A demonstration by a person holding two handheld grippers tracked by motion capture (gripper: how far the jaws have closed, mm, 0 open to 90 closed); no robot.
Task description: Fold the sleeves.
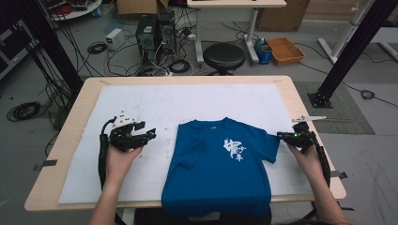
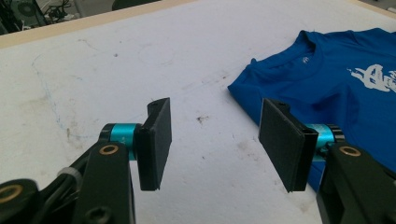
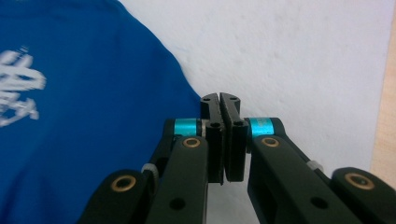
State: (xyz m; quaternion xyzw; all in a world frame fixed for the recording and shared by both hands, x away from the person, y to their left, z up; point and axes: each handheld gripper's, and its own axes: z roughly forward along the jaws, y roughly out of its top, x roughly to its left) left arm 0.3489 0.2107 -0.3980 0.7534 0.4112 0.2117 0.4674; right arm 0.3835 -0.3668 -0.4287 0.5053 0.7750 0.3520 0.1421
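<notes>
A blue shirt (image 1: 220, 164) lies flat on the white sheet (image 1: 141, 112) covering the counter (image 1: 75, 108). The right gripper (image 1: 280, 136) reaches level to the sleeve edge, its fingers (image 3: 232, 135) pressed together; whether they pinch cloth is unclear. The left gripper (image 1: 151, 133) rests on the sheet beside the shirt, fingers (image 2: 156, 140) spread.

High view: fixed above the near table edge, facing forward and down, distant. Gripper views: low, close over the white mat (image 2: 116, 60), each aimed inward. Shared among all: blue T-shirt (image 1: 220, 164) with white print.
</notes>
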